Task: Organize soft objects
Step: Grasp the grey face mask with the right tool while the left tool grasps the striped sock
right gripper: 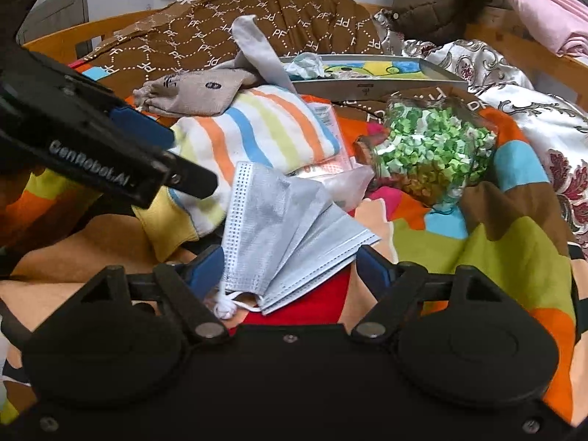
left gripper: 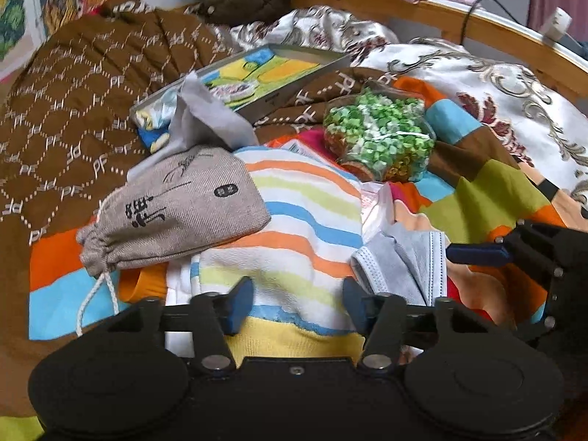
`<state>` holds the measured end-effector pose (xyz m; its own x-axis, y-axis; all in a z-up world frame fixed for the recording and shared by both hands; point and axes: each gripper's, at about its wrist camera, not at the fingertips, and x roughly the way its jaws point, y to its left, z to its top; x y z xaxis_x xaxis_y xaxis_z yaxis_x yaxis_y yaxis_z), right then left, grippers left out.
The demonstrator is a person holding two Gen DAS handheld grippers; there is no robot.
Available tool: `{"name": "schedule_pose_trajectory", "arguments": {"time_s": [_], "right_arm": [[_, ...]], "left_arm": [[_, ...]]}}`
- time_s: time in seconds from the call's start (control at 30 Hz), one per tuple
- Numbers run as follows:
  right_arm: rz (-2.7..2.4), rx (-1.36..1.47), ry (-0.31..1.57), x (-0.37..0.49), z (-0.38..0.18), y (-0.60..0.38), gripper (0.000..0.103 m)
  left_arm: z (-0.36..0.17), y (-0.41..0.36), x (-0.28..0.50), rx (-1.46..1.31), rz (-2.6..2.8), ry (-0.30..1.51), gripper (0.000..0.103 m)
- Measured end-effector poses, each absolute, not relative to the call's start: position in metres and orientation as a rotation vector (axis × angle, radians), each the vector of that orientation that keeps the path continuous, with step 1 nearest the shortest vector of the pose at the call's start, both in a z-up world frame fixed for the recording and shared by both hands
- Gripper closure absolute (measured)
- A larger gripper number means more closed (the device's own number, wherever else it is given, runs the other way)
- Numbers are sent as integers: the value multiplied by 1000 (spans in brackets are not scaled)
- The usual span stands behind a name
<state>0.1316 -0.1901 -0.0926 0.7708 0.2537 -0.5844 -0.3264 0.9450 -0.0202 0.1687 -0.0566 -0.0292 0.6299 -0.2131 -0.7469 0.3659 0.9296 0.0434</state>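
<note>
jar of green paper stars [left gripper: 378, 139] on its side | flat picture box [left gripper: 253, 81] | wooden bedframe [left gripper: 441, 14]

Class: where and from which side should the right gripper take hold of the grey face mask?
Probably the face mask by its near pleated edge, approached from the camera side: that edge already lies between the right gripper pads and lifts off the bedding.

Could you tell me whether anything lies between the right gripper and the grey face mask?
Nothing visible does. The face mask lies right at the right gripper, its lower edge between the open fingers. The left gripper is off to the side, over the striped towel.
</note>
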Motion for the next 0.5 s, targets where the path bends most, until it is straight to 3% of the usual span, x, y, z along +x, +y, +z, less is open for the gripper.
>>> {"name": "schedule_pose_trajectory", "arguments": {"time_s": [0.17,0.23,0.43,0.5], "right_arm": [[311,-98,640,139,-97,-193,38],[306,-82,658,140,-99,-195,41],[285,-73,691,141,-104,-194,55],[288,-72,696,142,-105,-193,64]], "left_arm": [[-29,-55,176,155,-306,854,70],[-29,-54,176,155,-301,858,82],[-29,-59,173,152,-301,859,95],[-29,-63,171,148,-304,859,97]]}}
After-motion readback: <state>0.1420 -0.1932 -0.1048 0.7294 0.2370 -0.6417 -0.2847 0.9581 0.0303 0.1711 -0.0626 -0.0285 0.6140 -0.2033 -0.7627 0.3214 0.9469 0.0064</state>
